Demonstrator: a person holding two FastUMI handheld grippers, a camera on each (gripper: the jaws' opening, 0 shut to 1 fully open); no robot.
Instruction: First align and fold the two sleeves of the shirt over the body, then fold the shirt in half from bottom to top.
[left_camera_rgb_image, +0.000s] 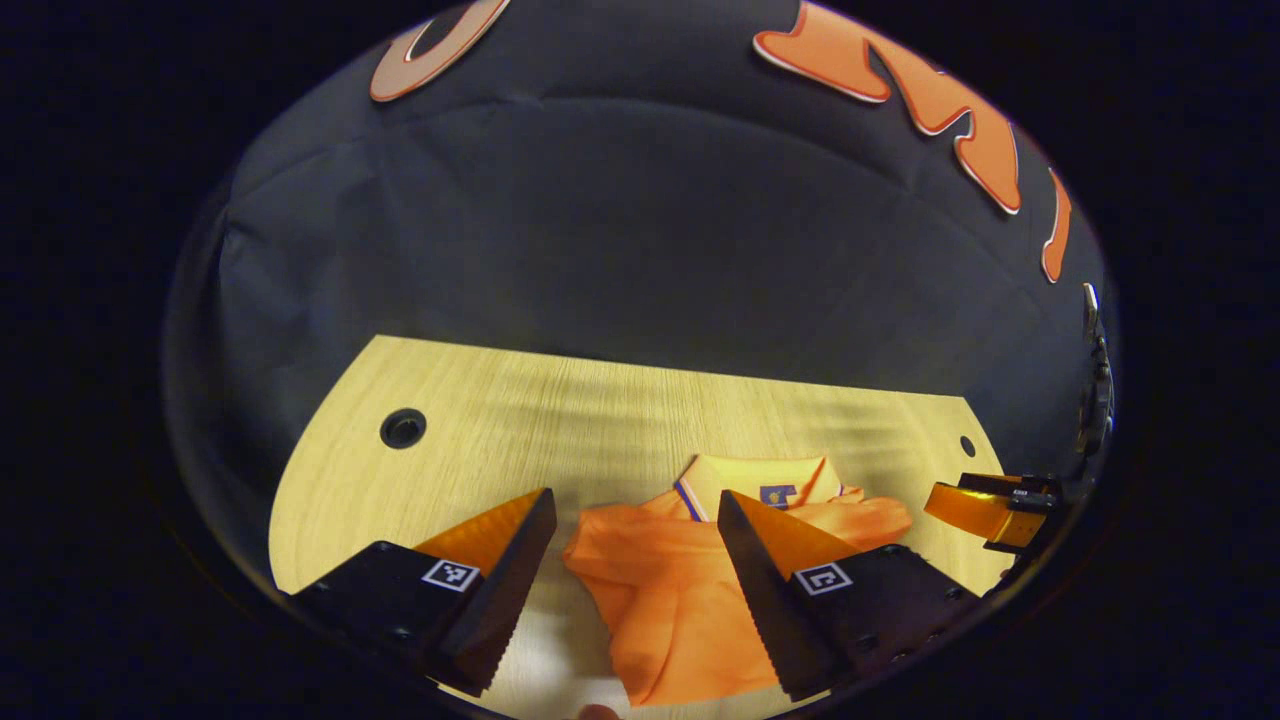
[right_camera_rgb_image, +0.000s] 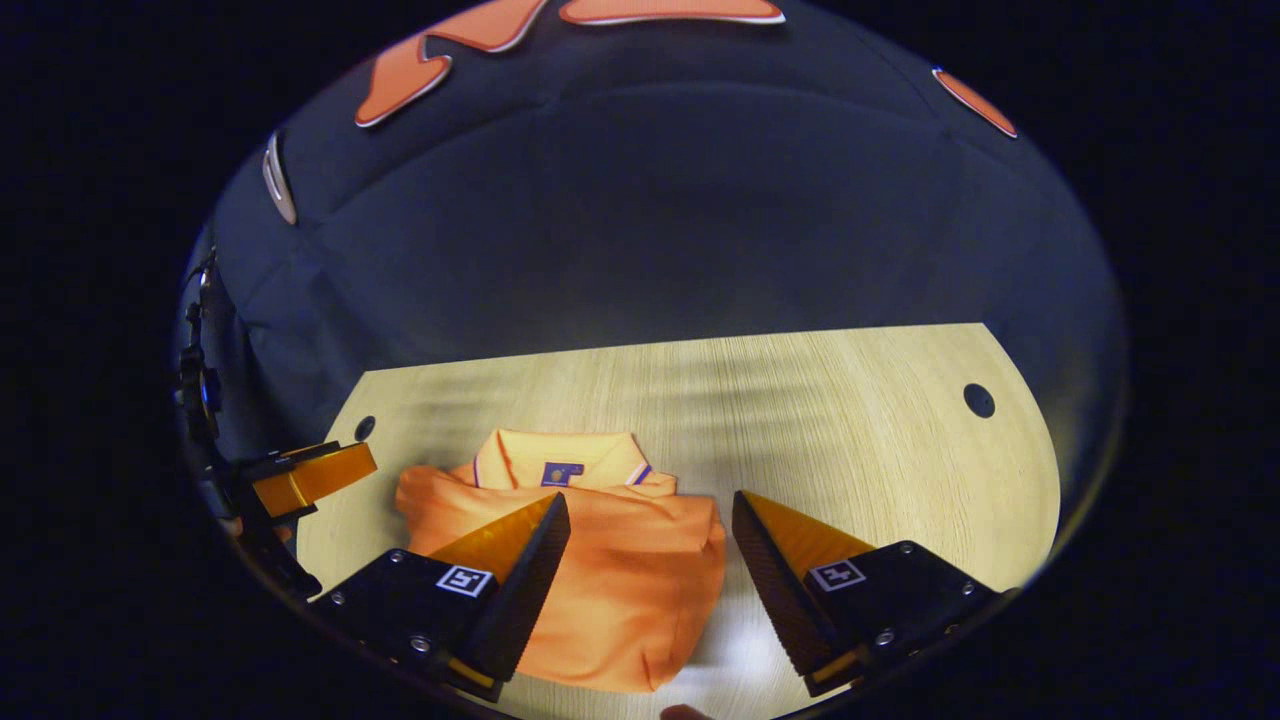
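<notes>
In the left gripper view the left gripper (left_camera_rgb_image: 635, 520) holds its fingers wide apart above the table (left_camera_rgb_image: 560, 420), gripping nothing. The right gripper (right_camera_rgb_image: 650, 525) is likewise spread and empty. Between and beyond both pairs of fingers lies the orange shirt (right_camera_rgb_image: 610, 570), folded, collar away from the cameras. Its near hem is cut off at the edge of the left gripper view.

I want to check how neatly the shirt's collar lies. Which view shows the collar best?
The right gripper view: the collar sits in the open above the fingers, with both ends and the inner label visible. In the left gripper view the collar is also visible, but its lower edge is partly cut by that gripper's finger.
</notes>
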